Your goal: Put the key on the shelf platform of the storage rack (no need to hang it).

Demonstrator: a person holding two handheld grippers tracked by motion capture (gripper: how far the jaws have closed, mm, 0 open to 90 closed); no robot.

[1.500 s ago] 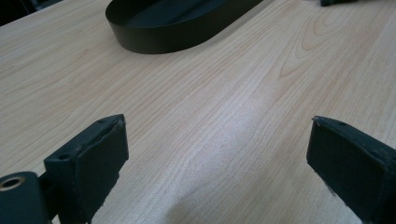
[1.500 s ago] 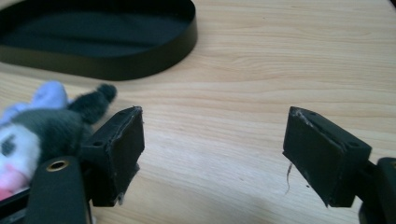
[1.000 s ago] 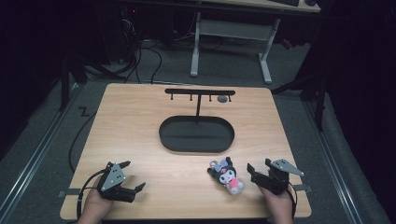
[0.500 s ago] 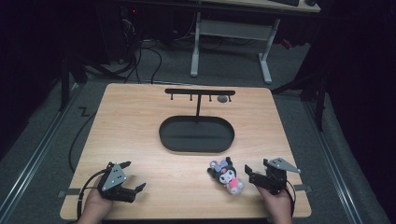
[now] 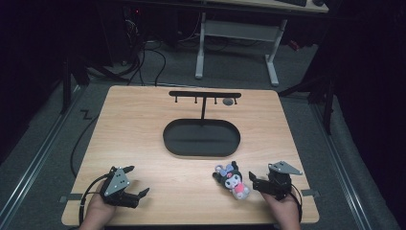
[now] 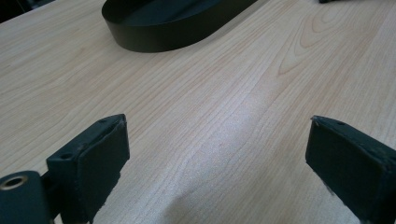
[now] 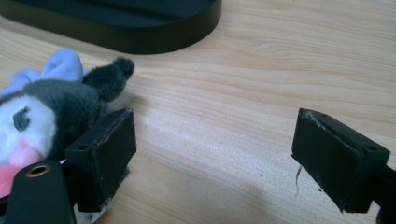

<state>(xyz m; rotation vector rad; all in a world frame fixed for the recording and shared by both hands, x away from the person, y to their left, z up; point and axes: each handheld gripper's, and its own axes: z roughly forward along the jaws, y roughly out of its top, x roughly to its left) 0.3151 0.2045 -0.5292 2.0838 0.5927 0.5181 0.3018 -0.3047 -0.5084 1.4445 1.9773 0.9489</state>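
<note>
Dark room, cables on the floor; light wooden table (image 5: 143,124) with a black oval tray (image 5: 201,139) at centre and a hook stand (image 5: 205,95) behind it. Plush toy (image 5: 232,179), black and white with pink, lies on the table near the front edge, right of centre. Right gripper (image 5: 253,181) just beside it, jaws just been opening, now spread wide with nothing between; left jaw perhaps brushing the plush. Left gripper (image 5: 136,181) at front left, jaws spread over bare wood.
</note>
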